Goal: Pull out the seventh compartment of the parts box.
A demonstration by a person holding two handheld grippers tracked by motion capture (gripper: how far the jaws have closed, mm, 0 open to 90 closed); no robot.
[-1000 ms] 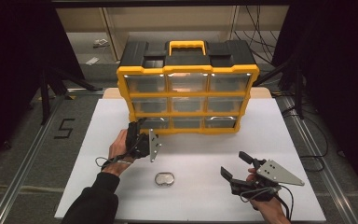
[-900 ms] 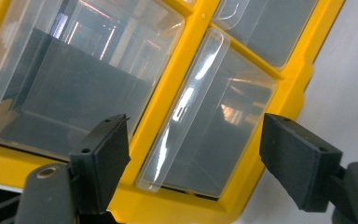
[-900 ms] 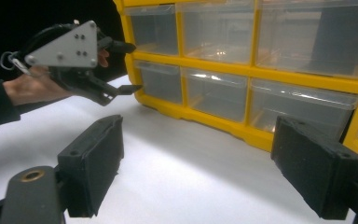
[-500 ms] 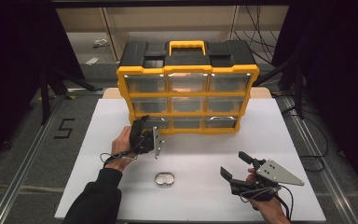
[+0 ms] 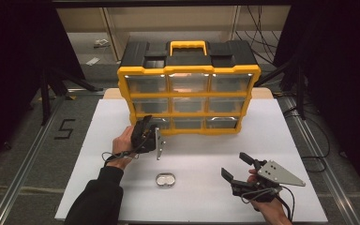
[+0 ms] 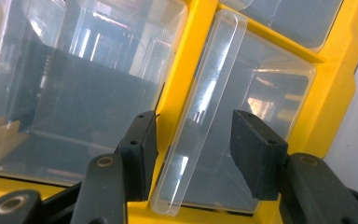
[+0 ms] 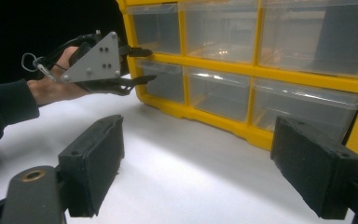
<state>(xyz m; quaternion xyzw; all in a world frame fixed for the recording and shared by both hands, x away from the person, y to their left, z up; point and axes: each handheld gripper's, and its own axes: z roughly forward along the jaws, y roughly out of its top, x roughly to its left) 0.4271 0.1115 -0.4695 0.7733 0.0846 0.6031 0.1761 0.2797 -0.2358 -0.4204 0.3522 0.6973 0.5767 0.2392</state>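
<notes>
A yellow and black drawer cabinet (image 5: 186, 73) with clear drawers stands at the back of the white table (image 5: 201, 154). My left gripper (image 5: 149, 123) is at its bottom-left drawer (image 5: 163, 123). In the left gripper view, the left gripper (image 6: 193, 128) is open, its jaws on either side of that drawer's clear handle lip (image 6: 207, 102), with small gaps left. From the right gripper view, the left gripper (image 7: 142, 65) points into the cabinet's lower left corner. My right gripper (image 5: 234, 165) hovers open at the front right with nothing between its fingers (image 7: 95, 158).
A small oval metal tin (image 5: 165, 180) lies on the table between the two hands. A person's left sleeve (image 5: 96, 199) comes in at the bottom left. Dark floor and rails surround the table.
My left gripper has moved forward from the table's left middle to the bottom-left drawer, its jaws now around the handle. The right gripper and the tin have not moved.
</notes>
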